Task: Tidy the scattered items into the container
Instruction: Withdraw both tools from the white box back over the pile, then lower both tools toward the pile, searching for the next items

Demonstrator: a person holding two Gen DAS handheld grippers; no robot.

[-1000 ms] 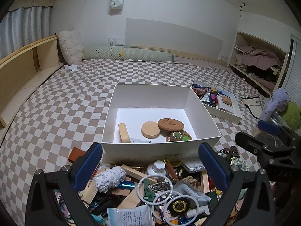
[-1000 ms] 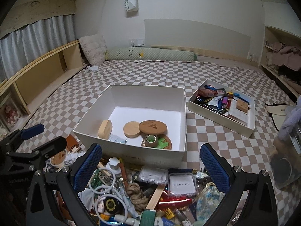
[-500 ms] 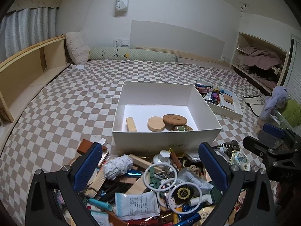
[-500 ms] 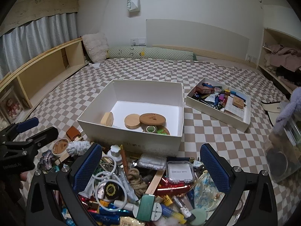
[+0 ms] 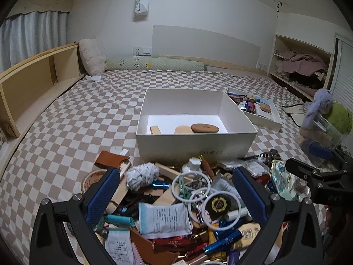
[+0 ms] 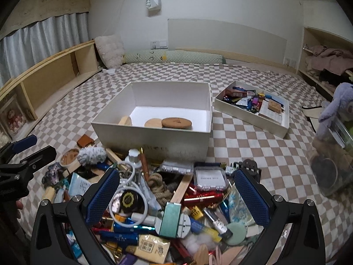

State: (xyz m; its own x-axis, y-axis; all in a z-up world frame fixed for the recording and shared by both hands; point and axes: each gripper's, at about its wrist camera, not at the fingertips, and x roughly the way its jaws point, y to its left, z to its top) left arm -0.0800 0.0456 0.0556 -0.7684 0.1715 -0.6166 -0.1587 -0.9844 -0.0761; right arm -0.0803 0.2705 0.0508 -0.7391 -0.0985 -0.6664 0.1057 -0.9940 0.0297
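Both grippers hung over the heap of scattered items (image 6: 158, 201) at the near edge of the bed (image 5: 72, 119). Left gripper (image 5: 176, 194): jaws wide, empty. Right gripper (image 6: 177, 195): jaws wide, empty. White box (image 5: 194, 141) stood just behind the heap, open side up, holding wooden discs (image 5: 204, 128); I judged it sat close to keep carries short.
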